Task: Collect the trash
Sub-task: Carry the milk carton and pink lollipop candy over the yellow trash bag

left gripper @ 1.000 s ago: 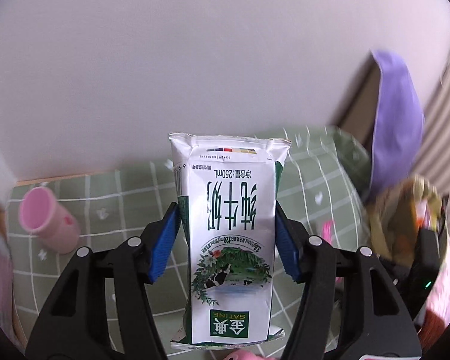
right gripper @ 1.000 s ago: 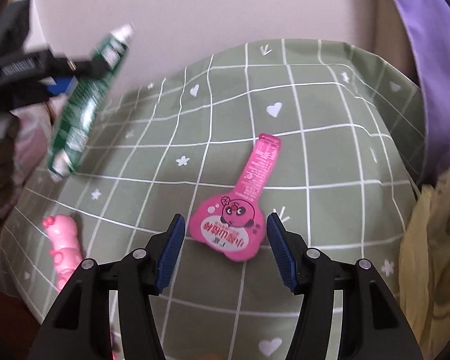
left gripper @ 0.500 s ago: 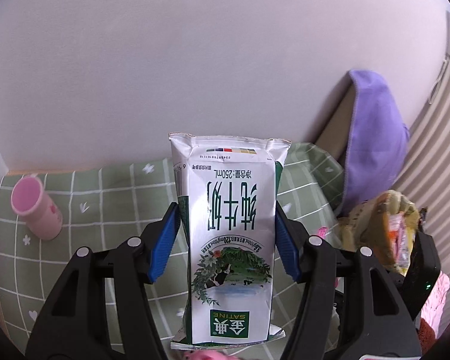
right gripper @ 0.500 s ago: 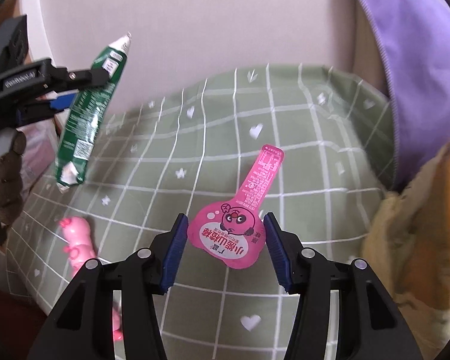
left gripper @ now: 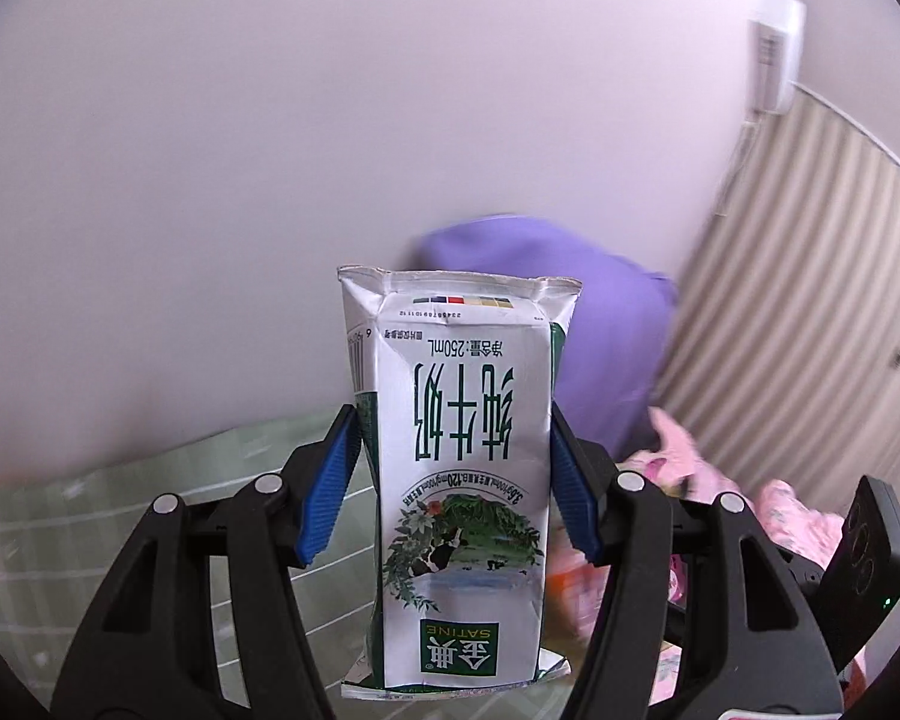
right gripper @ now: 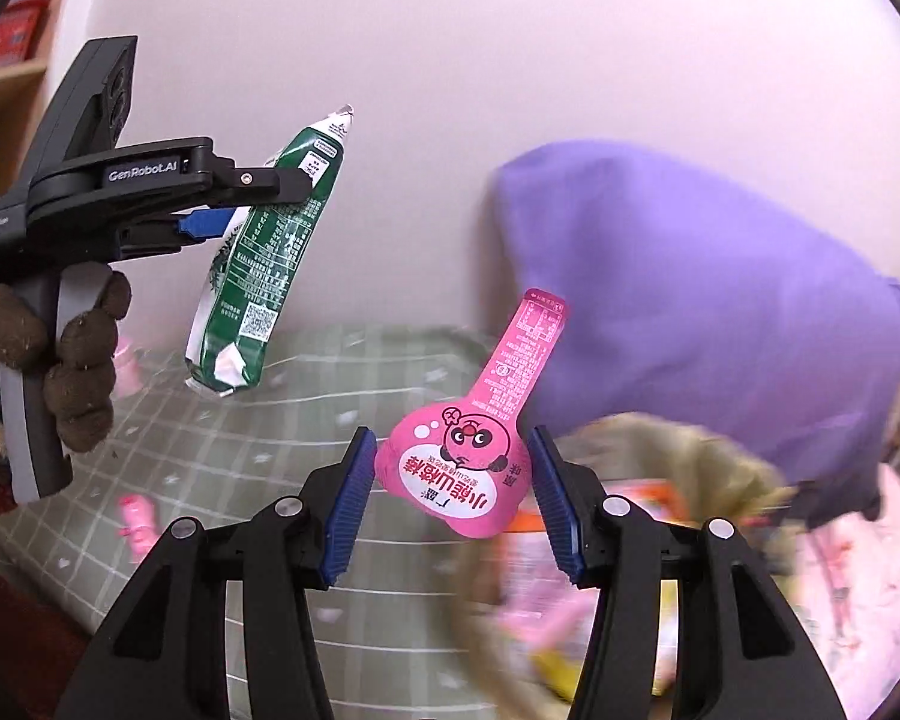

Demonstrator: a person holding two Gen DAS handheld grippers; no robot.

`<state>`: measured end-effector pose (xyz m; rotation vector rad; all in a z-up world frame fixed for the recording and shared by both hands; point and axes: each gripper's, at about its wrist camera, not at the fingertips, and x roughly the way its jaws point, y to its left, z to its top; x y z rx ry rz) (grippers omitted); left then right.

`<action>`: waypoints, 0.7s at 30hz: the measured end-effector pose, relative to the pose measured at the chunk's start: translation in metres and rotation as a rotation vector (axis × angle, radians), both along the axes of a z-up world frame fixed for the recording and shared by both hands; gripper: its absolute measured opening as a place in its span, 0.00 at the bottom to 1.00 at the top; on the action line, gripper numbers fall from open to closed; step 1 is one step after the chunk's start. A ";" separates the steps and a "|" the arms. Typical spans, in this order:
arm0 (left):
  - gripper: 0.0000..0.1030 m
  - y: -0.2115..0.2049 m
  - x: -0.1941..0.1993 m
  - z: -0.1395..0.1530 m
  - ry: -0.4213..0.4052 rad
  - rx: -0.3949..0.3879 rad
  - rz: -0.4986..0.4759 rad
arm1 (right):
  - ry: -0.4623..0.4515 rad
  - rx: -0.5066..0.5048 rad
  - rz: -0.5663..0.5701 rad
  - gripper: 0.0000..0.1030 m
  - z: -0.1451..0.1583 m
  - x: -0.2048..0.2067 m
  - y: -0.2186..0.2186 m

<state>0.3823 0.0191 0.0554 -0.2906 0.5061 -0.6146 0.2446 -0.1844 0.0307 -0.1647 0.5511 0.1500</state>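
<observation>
bag contents: motion-blurred | milk carton: hides tablecloth behind

A milk carton stands between the left jaws, a snack pouch between the right, over a checked cloth.

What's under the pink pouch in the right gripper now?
Below the pink pouch, clamped in the right gripper, lies the green checked cloth and a blurred bag of colourful wrappers; its contents are unreadable.
</observation>
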 end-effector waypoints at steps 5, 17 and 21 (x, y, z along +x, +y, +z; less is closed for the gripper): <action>0.55 -0.077 -0.014 0.022 -0.103 -0.028 -0.140 | -0.044 -0.026 -0.108 0.48 0.022 -0.026 -0.048; 0.55 -0.201 0.002 -0.011 -0.005 -0.066 -0.233 | -0.051 0.030 -0.317 0.48 0.014 -0.082 -0.151; 0.55 -0.215 0.010 -0.037 0.010 -0.040 -0.182 | -0.053 0.079 -0.344 0.48 0.007 -0.085 -0.173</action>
